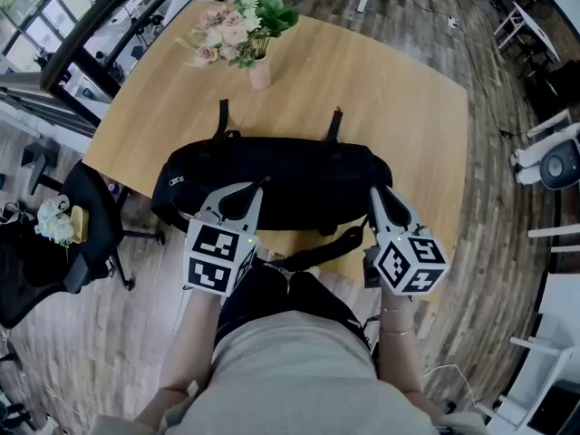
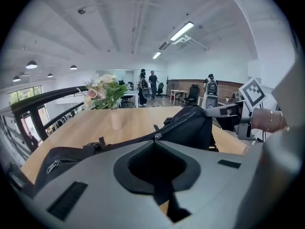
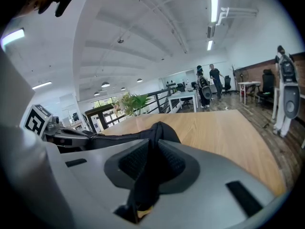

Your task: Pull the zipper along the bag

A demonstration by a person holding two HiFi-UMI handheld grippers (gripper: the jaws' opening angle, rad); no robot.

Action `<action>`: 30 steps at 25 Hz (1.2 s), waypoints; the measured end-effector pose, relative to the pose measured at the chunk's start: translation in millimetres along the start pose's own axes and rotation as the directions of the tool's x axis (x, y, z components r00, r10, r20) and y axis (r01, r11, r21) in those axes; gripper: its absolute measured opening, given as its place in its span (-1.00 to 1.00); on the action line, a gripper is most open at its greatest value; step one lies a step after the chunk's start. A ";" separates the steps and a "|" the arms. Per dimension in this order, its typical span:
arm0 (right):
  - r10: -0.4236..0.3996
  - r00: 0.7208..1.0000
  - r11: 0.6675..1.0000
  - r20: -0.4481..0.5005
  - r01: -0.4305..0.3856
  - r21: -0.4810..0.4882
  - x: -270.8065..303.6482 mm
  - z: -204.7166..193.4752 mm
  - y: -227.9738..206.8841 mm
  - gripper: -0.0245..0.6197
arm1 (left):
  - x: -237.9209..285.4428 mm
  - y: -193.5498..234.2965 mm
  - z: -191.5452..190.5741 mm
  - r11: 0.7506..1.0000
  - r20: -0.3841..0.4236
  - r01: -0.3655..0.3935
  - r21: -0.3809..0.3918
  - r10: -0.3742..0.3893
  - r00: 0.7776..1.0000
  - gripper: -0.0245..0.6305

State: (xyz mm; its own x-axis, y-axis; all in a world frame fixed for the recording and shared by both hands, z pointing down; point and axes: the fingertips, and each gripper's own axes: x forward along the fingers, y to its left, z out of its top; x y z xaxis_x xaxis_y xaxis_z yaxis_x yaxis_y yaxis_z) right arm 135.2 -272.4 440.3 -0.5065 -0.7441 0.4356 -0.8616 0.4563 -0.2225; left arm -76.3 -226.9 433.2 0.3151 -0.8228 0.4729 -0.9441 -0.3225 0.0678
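**Black bag held at both ends on a wooden table**

From the head view, an open office with a plank floor is seen, and a light wooden table [image 1: 362, 89] takes up the middle. A black office chair [image 1: 86, 216] is placed off the table's left edge. A vase of flowers [image 1: 256, 62] is set at the far side. The black bag [image 1: 281, 179] is laid lengthwise along the near edge, with a strap [image 1: 317, 252] hung over that edge. The left gripper [image 1: 264, 181] is brought onto the top of the bag near its middle, and the right gripper [image 1: 372, 191] is set against the bag's right end.

In the left gripper view, a white ceiling with strip lights and several people [image 2: 152, 82] standing far back are shown beyond the table [image 2: 133, 120]. The left gripper [image 2: 153, 140] is seen with its jaws pressed together, and the small metal zipper pull [image 2: 155, 136] is pinched at their tips. The bag [image 2: 190, 125] is stretched away to the right, and the vase of flowers [image 2: 116, 118] is seen behind it.

In the right gripper view, the same ceiling and the bare table [image 3: 224, 132] are shown. The right gripper [image 3: 153, 144] is clamped on a fold of the bag [image 3: 159, 130], whose black fabric is squeezed between the two pads.
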 end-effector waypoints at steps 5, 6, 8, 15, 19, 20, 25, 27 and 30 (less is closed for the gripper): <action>0.001 1.000 1.000 -0.004 -0.001 -0.018 -0.9 -1.0 1.0 -0.70 | -6.3 6.5 -0.1 0.998 0.013 -0.057 0.037 0.057 0.998 -0.86; 0.004 1.000 1.000 -0.004 -0.004 -0.027 -1.1 -0.9 1.8 -0.69 | -7.1 7.8 -0.3 0.997 0.012 -0.061 0.042 0.060 0.998 -0.86; 0.007 1.000 0.999 -0.006 -0.007 -0.050 -0.8 -0.3 3.5 -0.66 | -7.4 8.2 -0.1 0.997 0.012 -0.062 0.050 0.062 0.998 -0.86; 0.000 1.000 0.988 0.015 0.002 -0.154 -10.6 17.7 5.9 -0.58 | -7.3 7.6 -1.8 0.997 0.023 -0.062 0.040 0.062 0.998 -0.86; 0.052 0.998 0.975 0.043 -0.042 -0.218 -10.3 36.5 26.8 -0.58 | -8.0 8.1 -3.9 0.996 0.026 -0.079 0.044 0.078 0.997 -0.86; 0.079 0.996 0.969 0.040 -0.067 -0.239 -7.4 39.0 36.4 -0.58 | -8.2 8.1 -4.3 0.995 0.026 -0.083 0.045 0.082 0.996 -0.86; 0.217 0.976 0.909 -0.026 -0.212 -0.358 13.6 38.2 88.9 -0.52 | -7.9 5.5 -4.9 0.994 0.021 -0.096 0.058 0.095 0.995 -0.86; 0.252 0.966 0.876 -0.065 -0.256 -0.408 22.7 34.7 107.4 -0.45 | -8.5 5.4 -6.6 0.993 0.017 -0.105 0.062 0.104 0.994 -0.86; 0.299 0.946 0.820 -0.128 -0.323 -0.472 34.6 27.2 132.0 -0.41 | -9.1 4.0 -9.9 0.992 0.015 -0.110 0.062 0.109 0.994 -0.86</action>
State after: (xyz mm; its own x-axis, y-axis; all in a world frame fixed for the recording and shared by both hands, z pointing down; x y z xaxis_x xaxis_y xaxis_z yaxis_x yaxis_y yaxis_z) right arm 3.0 -251.2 402.3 -0.7326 -0.5048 0.4565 -0.5273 0.8451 0.0884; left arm -83.9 -216.1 437.9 0.2113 -0.8603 0.4640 -0.9652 -0.2585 -0.0397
